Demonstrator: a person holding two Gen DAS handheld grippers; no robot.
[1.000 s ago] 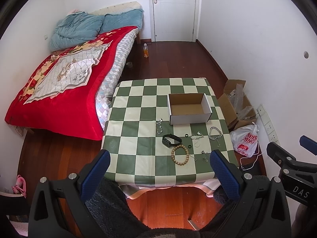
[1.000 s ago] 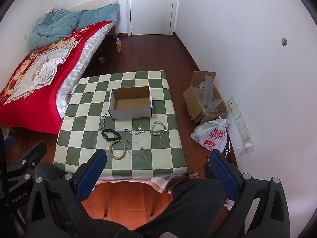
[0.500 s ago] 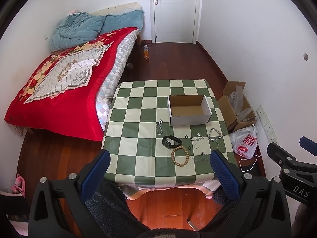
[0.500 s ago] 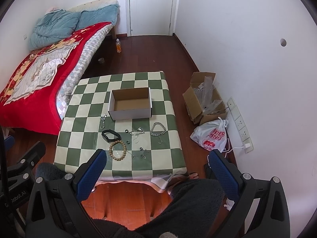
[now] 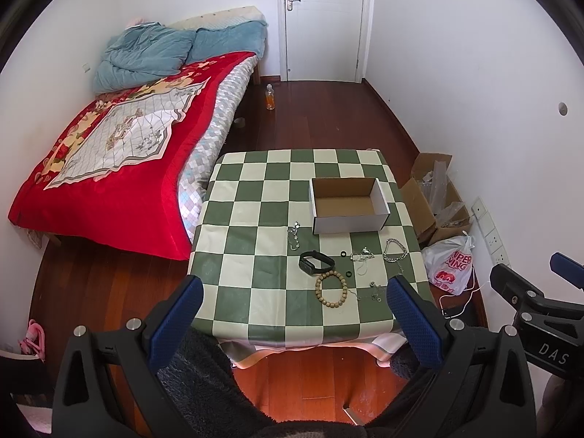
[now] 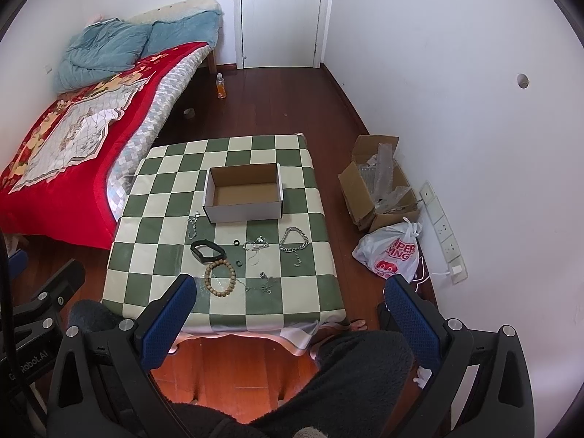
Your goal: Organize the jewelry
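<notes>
Green-and-cream checkered table fills frame centre in both wrist views. Open cardboard box sits right of centre toward the far edge; its floor shows only bare cardboard. Jewelry lies loose on the near right part: wooden bead bracelet, black band just above it, silver chain close to the right edge. Left gripper and right gripper both released, jaws wide, holding nothing, low in frame short of the near table edge. Left half of the cloth is bare.
</notes>
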